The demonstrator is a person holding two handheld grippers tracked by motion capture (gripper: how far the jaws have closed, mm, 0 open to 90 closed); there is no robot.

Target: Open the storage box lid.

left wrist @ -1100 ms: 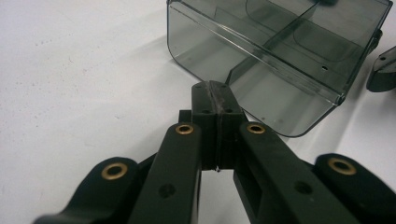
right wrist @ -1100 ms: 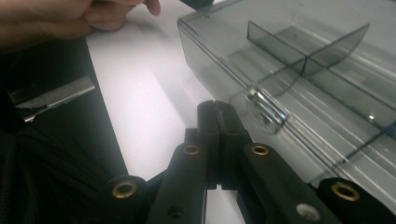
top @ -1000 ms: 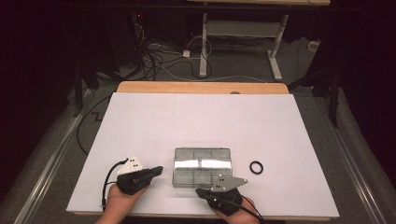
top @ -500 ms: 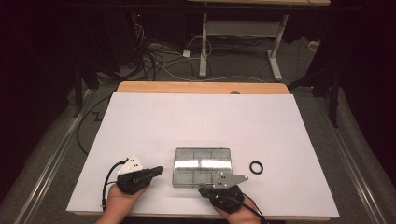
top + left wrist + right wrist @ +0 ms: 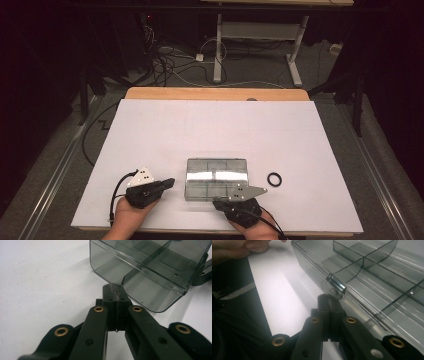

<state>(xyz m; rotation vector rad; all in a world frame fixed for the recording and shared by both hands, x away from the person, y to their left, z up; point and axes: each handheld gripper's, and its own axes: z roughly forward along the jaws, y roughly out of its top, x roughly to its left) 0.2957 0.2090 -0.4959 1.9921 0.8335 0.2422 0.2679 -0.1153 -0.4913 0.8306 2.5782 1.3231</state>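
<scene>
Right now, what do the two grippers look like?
Both are matte black. The left gripper carries a pale three-cornered plate and trails a black cable; the right gripper has a grey plate. Their linkage arms have brass-coloured rivets, seen in both gripper views.

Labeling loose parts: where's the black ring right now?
In the high view the black ring lies flat on the white table, just right of the clear compartment box and ahead of the right gripper, touching neither.

The clear box runs off the top edge past the left gripper, and its contents are too murky to tell.
</scene>
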